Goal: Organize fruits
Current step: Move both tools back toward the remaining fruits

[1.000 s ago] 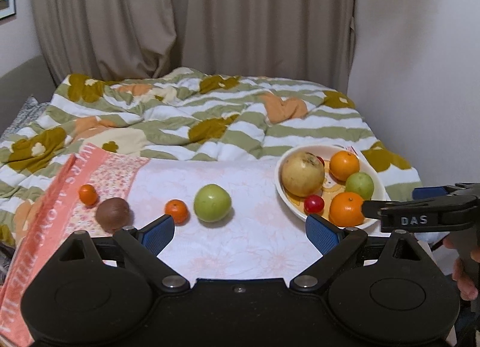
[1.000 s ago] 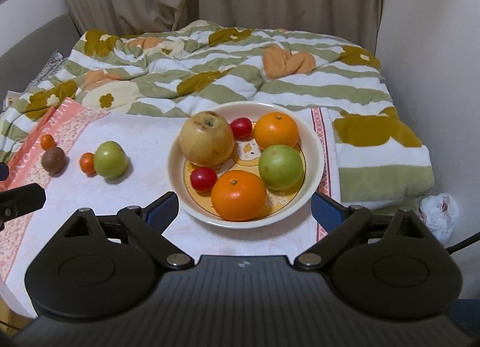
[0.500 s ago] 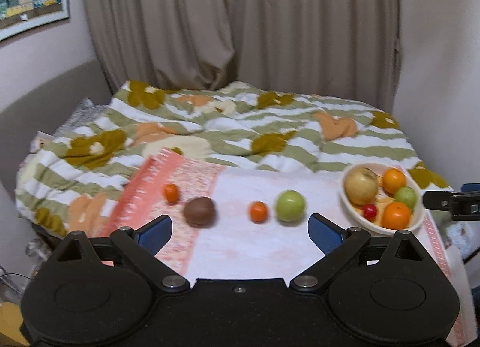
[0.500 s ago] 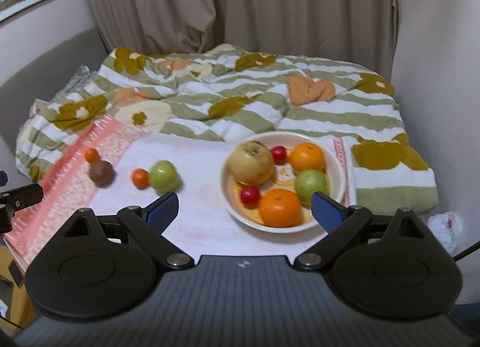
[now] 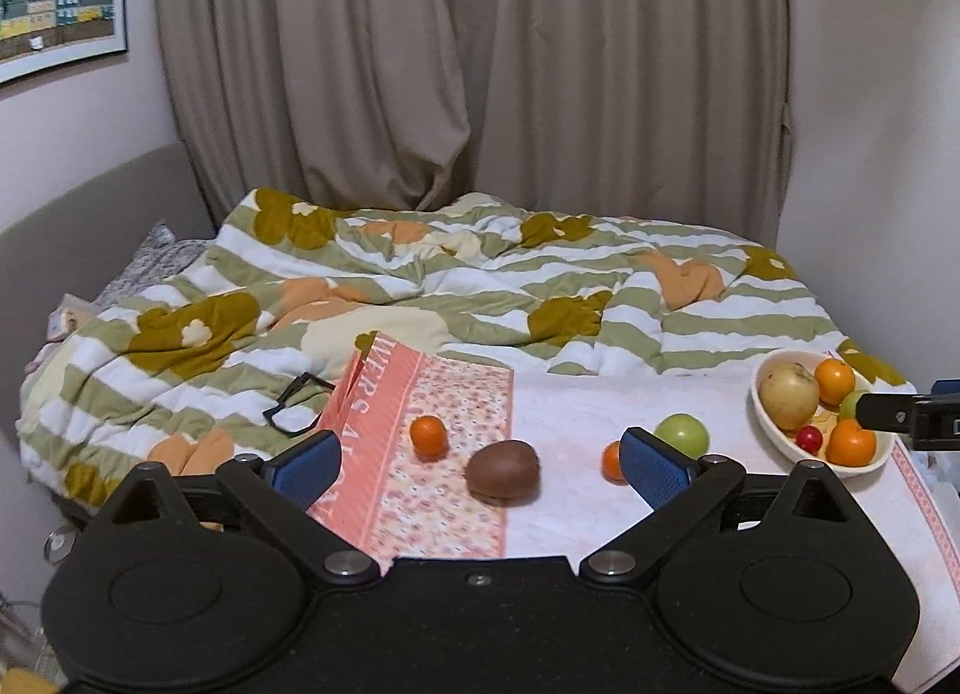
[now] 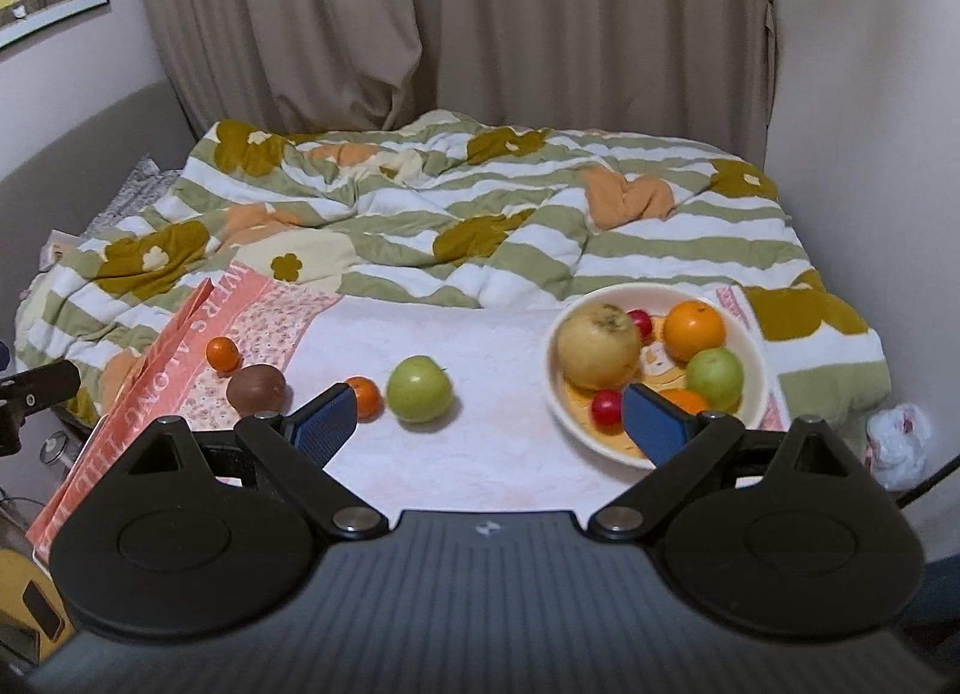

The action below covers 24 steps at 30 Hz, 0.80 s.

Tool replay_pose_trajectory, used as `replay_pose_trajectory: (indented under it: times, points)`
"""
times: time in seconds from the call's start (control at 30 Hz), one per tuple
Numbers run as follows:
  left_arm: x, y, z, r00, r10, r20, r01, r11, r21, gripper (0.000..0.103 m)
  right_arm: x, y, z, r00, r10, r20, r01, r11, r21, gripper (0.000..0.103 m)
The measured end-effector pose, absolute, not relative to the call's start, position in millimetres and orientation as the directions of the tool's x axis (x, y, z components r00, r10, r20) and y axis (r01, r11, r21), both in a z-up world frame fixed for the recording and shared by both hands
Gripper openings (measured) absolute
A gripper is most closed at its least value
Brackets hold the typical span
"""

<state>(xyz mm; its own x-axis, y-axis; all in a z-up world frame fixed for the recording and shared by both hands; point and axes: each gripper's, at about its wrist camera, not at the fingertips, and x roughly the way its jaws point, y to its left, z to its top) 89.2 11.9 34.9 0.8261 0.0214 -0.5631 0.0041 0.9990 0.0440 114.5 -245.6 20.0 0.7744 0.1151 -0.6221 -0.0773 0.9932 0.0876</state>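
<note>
Green-and-white striped quilt (image 6: 540, 214), soft and rumpled, fills far more of both views than it did a second ago: both grippers have pulled back and up from the bed, so the fruit now looks small and distant. That reads as a retreat between picks, or possibly a finish, though four pieces still lie outside the bowl.

The pale towel (image 6: 492, 358), flat with a faint nap, carries everything; its salmon lettered border (image 5: 384, 430) runs down the left. The cream bowl (image 6: 753, 358), smooth and glazed, sits at the towel's right end holding a large yellowish apple (image 6: 597, 346), two oranges, a green apple and two small red fruits.

The left gripper (image 5: 480, 454) has its blue ribbed pads wide apart with nothing between them. The right gripper (image 6: 489, 424) stands equally spread and empty.

Loose on the towel, well apart from the bowl: a waxy green apple (image 6: 419, 389) with a small mandarin (image 6: 365, 395) just beside it, an egg-shaped brown kiwi (image 5: 503, 469) with a dull, fuzzy skin, and another mandarin (image 5: 429, 434) on the floral border. Black glasses (image 5: 297, 403) rest on the quilt nearby.
</note>
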Motion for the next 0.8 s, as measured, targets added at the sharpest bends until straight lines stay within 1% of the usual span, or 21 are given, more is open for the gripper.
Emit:
replay_pose_trajectory:
  times: [0.13,0.23,0.47,0.6,0.8]
  points:
    - [107.6,43.8,29.4,0.806,-0.038,-0.591,0.048,0.999,0.001,0.101,122.9,-213.9,10.2,0.764,0.087,-0.639,-0.027,0.994,0.103,0.103]
    - [121.1,61.7,22.5,0.787,-0.071,-0.613,0.084,0.996,-0.007,0.101,131.5,-192.3,-0.2,0.753,0.058,-0.656,0.015,0.994,0.106,0.103]
    - [159.6,87.1,0.0,0.708,-0.132,-0.694,0.137,0.989,-0.048,0.101,159.3,-158.7,-27.0,0.705,0.043,-0.708,0.086,0.986,0.145,0.103]
    - [183.0,91.0,-13.7,0.665,-0.151,-0.732,0.14,0.987,-0.076,0.101,176.8,-144.0,-41.5,0.688,0.044,-0.725,0.077,0.988,0.134,0.103]
    - [213.8,87.9,-36.6,0.605,-0.172,-0.777,0.126,0.985,-0.12,0.101,201.5,-129.3,-69.6,0.657,0.071,-0.751,0.009,0.995,0.102,0.103]
